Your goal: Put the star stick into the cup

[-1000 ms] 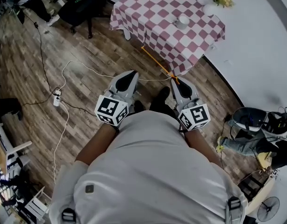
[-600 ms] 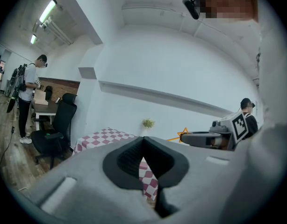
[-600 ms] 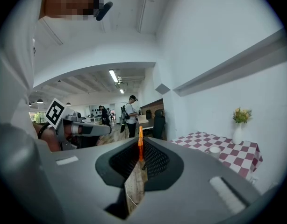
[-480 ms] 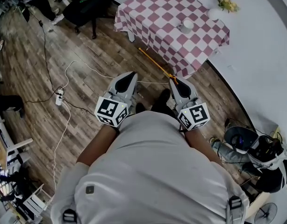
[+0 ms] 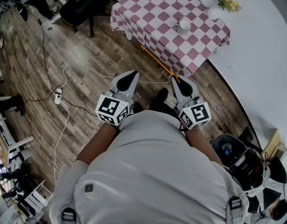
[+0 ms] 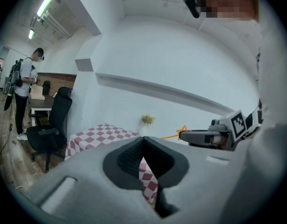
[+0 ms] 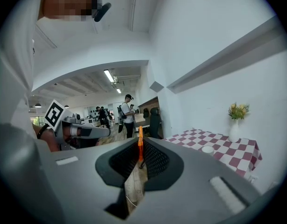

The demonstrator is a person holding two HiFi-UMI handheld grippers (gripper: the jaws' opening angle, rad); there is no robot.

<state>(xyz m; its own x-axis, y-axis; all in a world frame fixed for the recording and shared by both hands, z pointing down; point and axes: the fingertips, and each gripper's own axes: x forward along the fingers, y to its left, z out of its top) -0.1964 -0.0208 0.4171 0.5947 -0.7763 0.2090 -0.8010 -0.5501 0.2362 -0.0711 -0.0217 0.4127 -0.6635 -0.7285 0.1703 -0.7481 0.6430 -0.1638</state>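
Star stick (image 5: 158, 63) is sitting in the right gripper (image 5: 175, 81), which is squeezing it near the star end. The long orange part is pointing over the floor (image 5: 87, 55) toward the edge of the table (image 5: 148, 8). The cup (image 5: 183, 24) is standing on the table, well apart from the stick. The left gripper (image 5: 131, 74) is staying closed with nothing inside, hanging beside the right one.

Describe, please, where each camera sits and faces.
Head view: on the person's head, looking down at the table; torso, left tool, right tool show.
Left gripper view: on the left tool, facing the table; right tool shows.
Right gripper view: on the right tool, along its star stick; left tool shows.
Shared: the table.
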